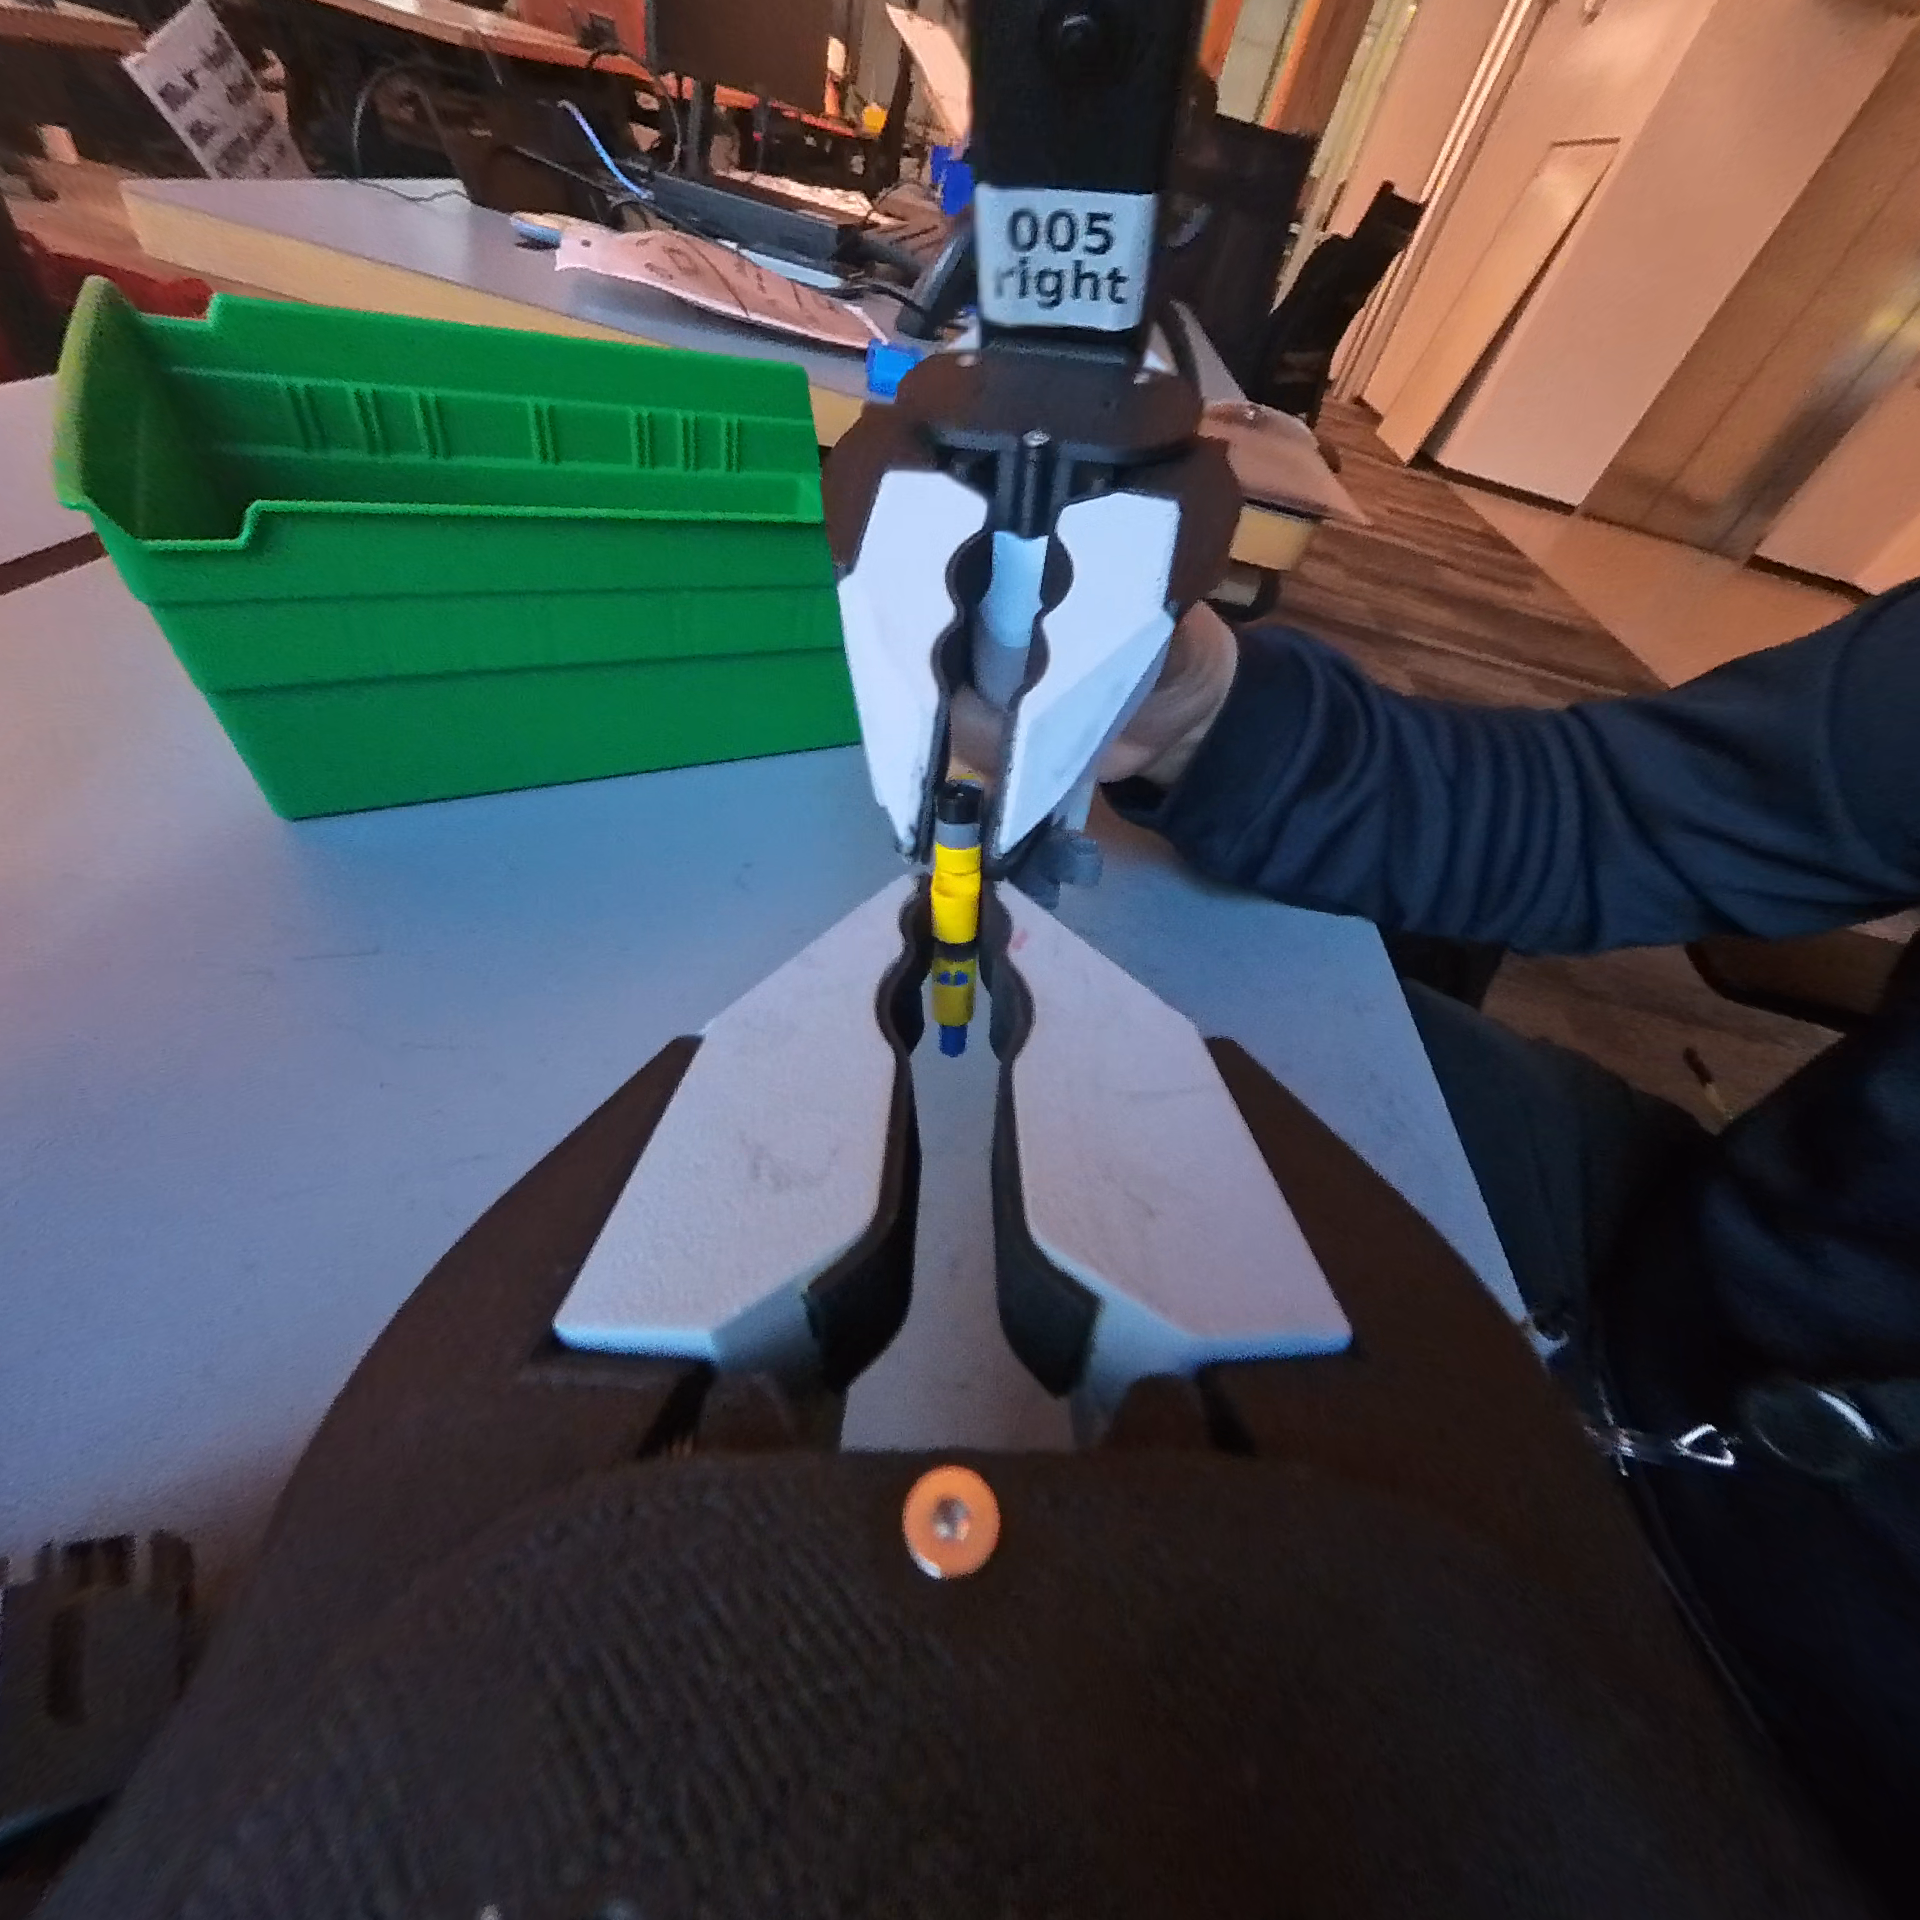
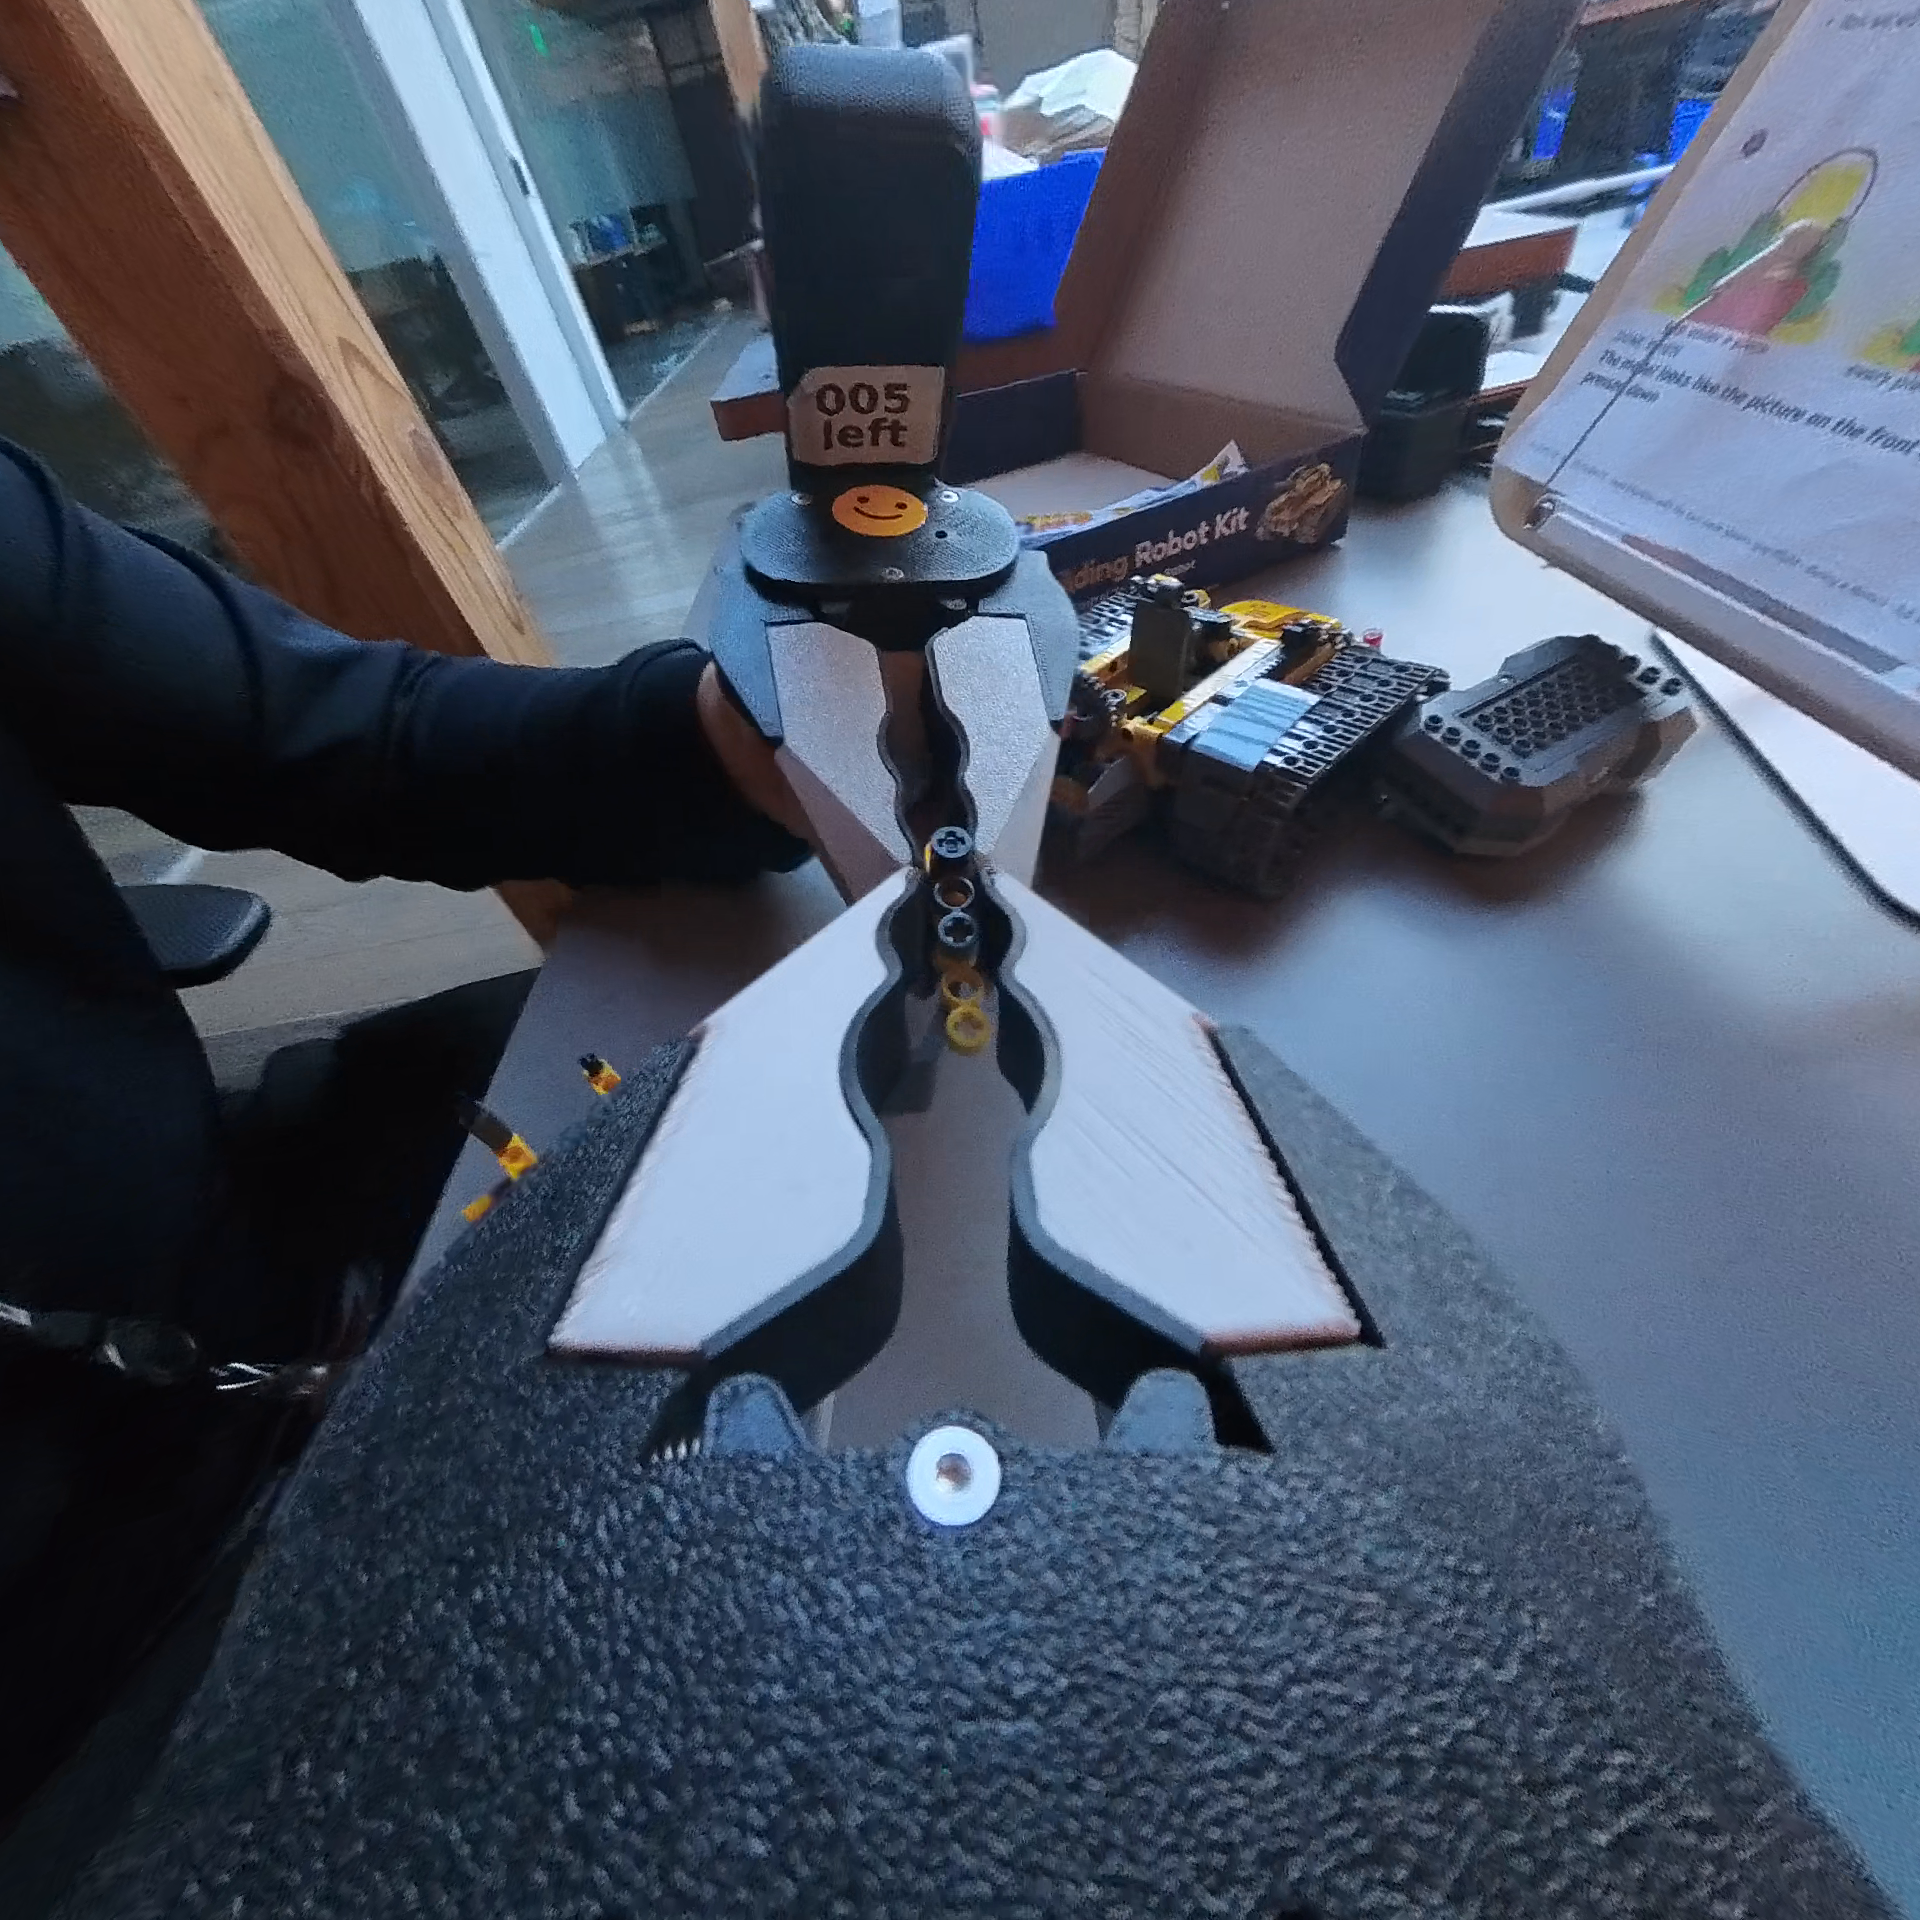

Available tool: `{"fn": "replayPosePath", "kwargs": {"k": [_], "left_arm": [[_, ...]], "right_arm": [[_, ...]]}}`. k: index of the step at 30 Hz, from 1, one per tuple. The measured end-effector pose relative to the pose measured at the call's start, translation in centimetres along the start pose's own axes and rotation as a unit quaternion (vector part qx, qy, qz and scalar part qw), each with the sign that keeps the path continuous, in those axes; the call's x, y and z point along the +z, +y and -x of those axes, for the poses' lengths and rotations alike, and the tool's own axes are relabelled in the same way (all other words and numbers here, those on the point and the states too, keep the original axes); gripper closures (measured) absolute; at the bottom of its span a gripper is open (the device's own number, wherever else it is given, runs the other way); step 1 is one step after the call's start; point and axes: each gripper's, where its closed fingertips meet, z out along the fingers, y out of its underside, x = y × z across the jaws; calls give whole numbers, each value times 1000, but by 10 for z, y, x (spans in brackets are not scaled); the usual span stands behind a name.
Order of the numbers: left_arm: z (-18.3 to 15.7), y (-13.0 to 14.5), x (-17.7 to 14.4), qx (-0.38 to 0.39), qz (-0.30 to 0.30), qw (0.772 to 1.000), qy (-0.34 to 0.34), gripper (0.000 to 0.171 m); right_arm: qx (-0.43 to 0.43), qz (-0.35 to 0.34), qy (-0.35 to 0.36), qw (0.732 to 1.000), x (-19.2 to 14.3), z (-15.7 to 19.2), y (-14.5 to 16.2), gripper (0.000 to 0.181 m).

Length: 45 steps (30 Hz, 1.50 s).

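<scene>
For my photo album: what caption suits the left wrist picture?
Two handheld grippers meet tip to tip, pinching a small yellow brick piece beside a green bin.

**Lettering and signs, by where each sits**

Printed in dark characters on a white label [image 1: 1062,255], wrapped round the black stem of the right gripper [image 1: 956,847]: a number and a word. Likewise on a pale label [image 2: 864,414] on the stem of the left gripper [image 2: 951,836], with a round orange smiley sticker [image 2: 879,510] just below. Pale lettering along the front of an open dark cardboard box [image 2: 1195,530]. Lines of black print beneath coloured pictures on a propped sheet [image 2: 1745,343] at the right. Blurred dark writing on a white paper sign [image 1: 213,94], too smeared to read.
</scene>
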Motion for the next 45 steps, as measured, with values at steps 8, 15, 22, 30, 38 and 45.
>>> {"fn": "replayPosePath", "kwargs": {"k": [8,15,22,30,38,45], "left_arm": [[2,1,1,-16,-3,1000,-2,166],[6,2,1,-43,-9,999,3,166],[13,-3,-3,-64,-26,998,-10,166],[9,-6,-1,-58,-36,998,-6,166],[12,-4,3,-40,-31,998,-34,166],[29,-23,-3,-2,-81,984,-156,167]], "right_arm": [[46,-18,-24,998,1,-1,1,176],[55,-22,-18,998,2,-5,2,177],[117,-61,-28,991,5,-13,-2,177],[73,-83,-13,994,2,-11,-11,175],[58,-70,16,996,6,-13,-10,177],[172,-242,47,954,-12,-33,-50,178]]}}
